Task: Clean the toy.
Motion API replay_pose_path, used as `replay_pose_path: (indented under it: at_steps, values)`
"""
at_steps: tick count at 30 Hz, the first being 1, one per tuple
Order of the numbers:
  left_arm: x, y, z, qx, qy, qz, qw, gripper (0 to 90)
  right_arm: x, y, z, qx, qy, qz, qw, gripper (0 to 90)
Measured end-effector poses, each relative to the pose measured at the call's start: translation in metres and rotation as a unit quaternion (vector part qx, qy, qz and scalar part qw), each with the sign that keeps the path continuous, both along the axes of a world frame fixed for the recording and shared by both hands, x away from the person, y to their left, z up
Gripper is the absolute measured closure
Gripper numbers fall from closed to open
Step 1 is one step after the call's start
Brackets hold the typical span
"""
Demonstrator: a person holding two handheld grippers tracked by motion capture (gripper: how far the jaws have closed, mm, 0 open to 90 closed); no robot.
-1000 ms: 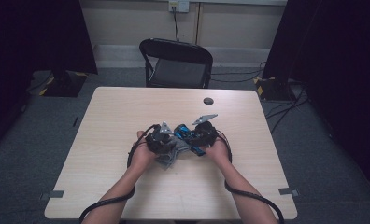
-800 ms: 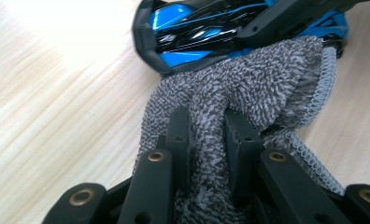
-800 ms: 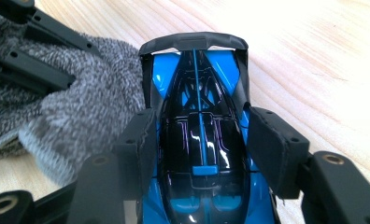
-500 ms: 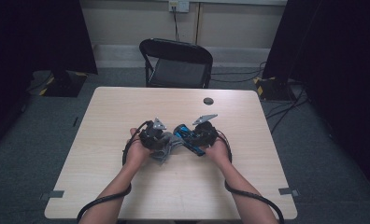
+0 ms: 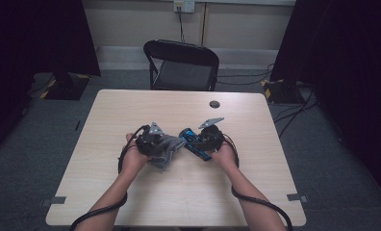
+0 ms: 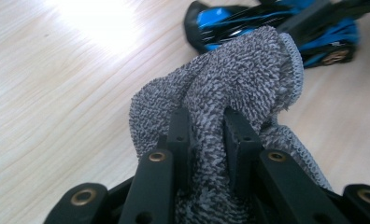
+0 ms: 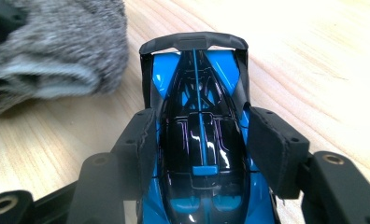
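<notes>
Pinching a grey cloth [image 6: 230, 93], left tongs [image 6: 206, 126] met right tongs [image 7: 199, 140] clamping the blue toy car [image 7: 197, 116]; gentle wiping strokes probably worked best.

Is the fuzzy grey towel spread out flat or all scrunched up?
Scrunched up. The fuzzy grey terry towel bunches in thick folds where the left gripper pinches it, beside the blue and black toy car.

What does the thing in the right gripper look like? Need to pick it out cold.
On the pale wooden table, near its middle, the right gripper clamps a glossy blue-and-black toy race car. Its shiny hard shell and rear wing set it apart from the fuzzy grey terry cloth beside it.
</notes>
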State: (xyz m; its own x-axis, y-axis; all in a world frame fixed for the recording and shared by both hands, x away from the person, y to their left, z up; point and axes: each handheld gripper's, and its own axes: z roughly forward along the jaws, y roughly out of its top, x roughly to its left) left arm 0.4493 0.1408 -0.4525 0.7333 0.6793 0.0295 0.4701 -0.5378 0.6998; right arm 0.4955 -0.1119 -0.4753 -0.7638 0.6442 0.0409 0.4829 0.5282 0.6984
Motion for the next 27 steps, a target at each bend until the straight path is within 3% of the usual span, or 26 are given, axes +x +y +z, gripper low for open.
replay_pose_path:
  at_steps: [10,20,27]
  values:
    - [-0.027,-0.028,0.003,-0.011,-0.004,-0.059,0.9982,74.5,0.0,0.002,0.001,-0.005,0.001,-0.001,1.0,43.6]
    - [-0.047,-0.065,-0.003,-0.008,0.002,-0.114,0.9934,74.3,0.0,0.001,0.001,-0.006,0.005,-0.001,1.0,43.5]
    - [-0.056,-0.094,-0.008,-0.008,0.005,-0.153,0.9882,74.2,0.001,0.002,0.002,-0.01,0.007,0.0,0.9999,43.5]
